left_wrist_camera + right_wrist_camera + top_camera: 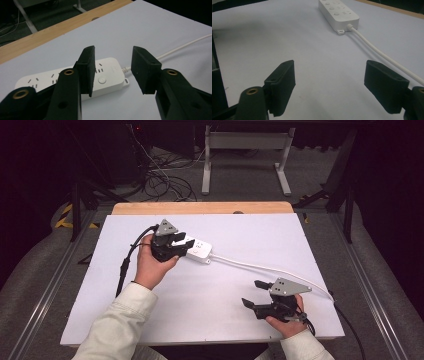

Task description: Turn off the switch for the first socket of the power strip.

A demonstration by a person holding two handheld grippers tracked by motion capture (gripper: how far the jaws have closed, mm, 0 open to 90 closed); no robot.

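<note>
So the white power strip (196,249) is lying flat on the white bench (240,320), a bit left of the middle, with its cord (260,266) running off toward the right edge. The left gripper (181,241) is hovering right over the strip's left part, fingers (87,70) spread apart and not holding anything; in the left gripper view the strip's switch end sits just beyond the gap between them. The right gripper (253,293) is parked low near the front right of the bench, well apart from the strip, fingers wide open and empty too.

Looks like the reach-in step: the left one is lining up for a grab on the strip body. Next move probably needs it to drop down so the fingers straddle the strip across its width, then squeeze. The casing looks smooth, so a crooked grip could slip.
</note>
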